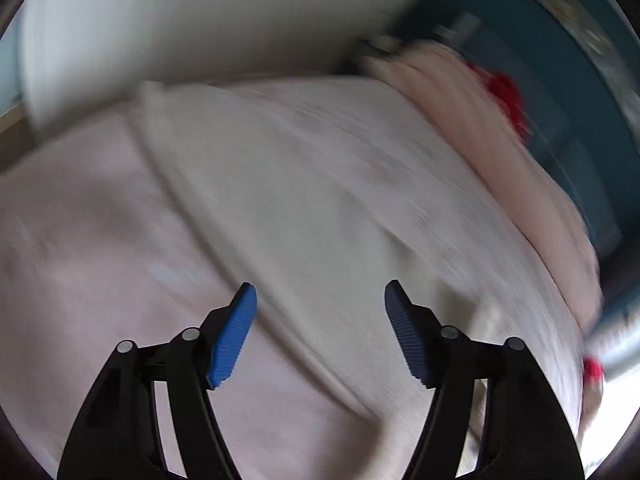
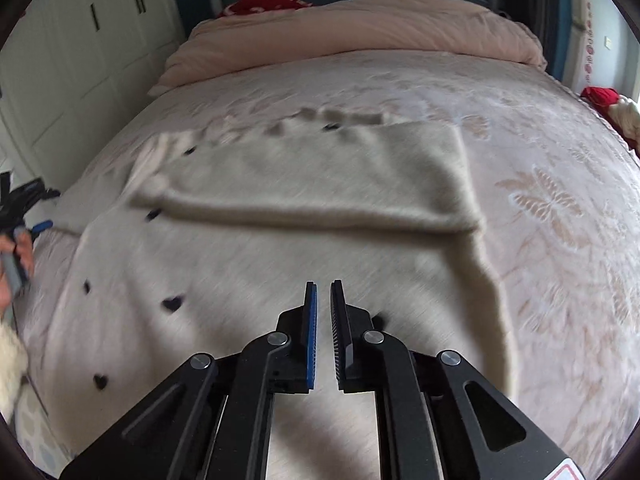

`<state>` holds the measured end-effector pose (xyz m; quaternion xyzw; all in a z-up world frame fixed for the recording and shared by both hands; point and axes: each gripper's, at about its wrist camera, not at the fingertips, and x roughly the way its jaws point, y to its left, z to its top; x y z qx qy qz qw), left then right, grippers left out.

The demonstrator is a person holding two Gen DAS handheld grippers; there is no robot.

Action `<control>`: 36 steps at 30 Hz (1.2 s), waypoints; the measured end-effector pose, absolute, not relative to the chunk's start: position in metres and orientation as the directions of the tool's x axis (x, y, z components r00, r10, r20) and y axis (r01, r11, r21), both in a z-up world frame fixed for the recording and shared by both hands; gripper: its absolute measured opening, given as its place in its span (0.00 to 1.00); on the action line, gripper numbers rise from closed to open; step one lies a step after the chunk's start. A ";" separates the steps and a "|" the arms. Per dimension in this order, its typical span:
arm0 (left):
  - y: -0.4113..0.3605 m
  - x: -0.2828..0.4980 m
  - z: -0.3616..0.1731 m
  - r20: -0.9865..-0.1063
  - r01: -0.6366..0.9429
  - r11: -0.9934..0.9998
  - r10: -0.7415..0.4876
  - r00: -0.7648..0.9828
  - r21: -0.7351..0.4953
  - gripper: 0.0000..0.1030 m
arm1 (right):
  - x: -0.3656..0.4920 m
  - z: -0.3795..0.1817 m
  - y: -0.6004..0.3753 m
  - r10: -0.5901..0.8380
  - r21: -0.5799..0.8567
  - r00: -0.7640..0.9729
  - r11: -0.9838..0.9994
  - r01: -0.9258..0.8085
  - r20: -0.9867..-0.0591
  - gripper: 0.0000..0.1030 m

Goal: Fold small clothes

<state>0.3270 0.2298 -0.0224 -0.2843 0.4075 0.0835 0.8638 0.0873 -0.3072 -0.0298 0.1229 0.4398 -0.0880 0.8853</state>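
Note:
A cream knitted garment (image 2: 280, 264) with small black hearts lies spread on the bed (image 2: 560, 240). One part of it (image 2: 320, 176) is folded over across the far half. My right gripper (image 2: 323, 286) hovers over the garment's near part. Its jaws stand a narrow slit apart with nothing between them. In the blurred left wrist view the same garment (image 1: 320, 200) runs across the pink sheet (image 1: 80, 240). My left gripper (image 1: 320, 300) is wide open above the garment's edge and holds nothing. That gripper (image 2: 36, 216) and a hand (image 2: 24, 248) show at the bed's left edge.
A pink duvet (image 2: 360, 28) is bunched at the head of the bed with a red cloth (image 2: 260, 0) behind it. White wardrobe doors (image 2: 80, 40) stand along the left. More red and cream cloth (image 2: 608, 100) lies at the bed's right edge.

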 end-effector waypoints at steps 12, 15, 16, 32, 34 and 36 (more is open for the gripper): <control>0.265 0.388 -0.023 -0.758 -0.430 0.834 0.022 0.651 -0.345 0.07 | 0.077 -0.053 -0.228 0.010 0.118 0.513 0.977 0.178 -0.859 0.22; 0.205 0.368 0.028 -0.670 -0.252 0.916 -0.025 0.742 -0.313 0.07 | 0.071 -0.047 -0.233 0.011 0.138 0.540 0.971 0.196 -0.842 0.22; 0.172 0.354 0.050 -0.629 -0.163 0.937 -0.072 0.774 -0.308 0.07 | 0.069 -0.046 -0.236 0.009 0.141 0.547 0.970 0.200 -0.837 0.22; -0.117 0.185 -0.012 -0.678 0.273 0.859 -0.510 0.529 -0.433 0.75 | 0.007 -0.031 -0.327 -0.065 0.177 0.590 0.923 0.342 -0.804 0.35; -0.073 0.191 -0.019 -0.673 0.145 0.855 -0.487 0.556 -0.498 0.78 | 0.022 -0.026 -0.330 -0.020 0.211 0.615 0.930 0.302 -0.788 0.39; -0.028 0.209 -0.026 -0.678 0.025 0.828 -0.476 0.560 -0.560 0.78 | 0.044 -0.023 -0.327 0.040 0.256 0.633 0.932 0.255 -0.773 0.49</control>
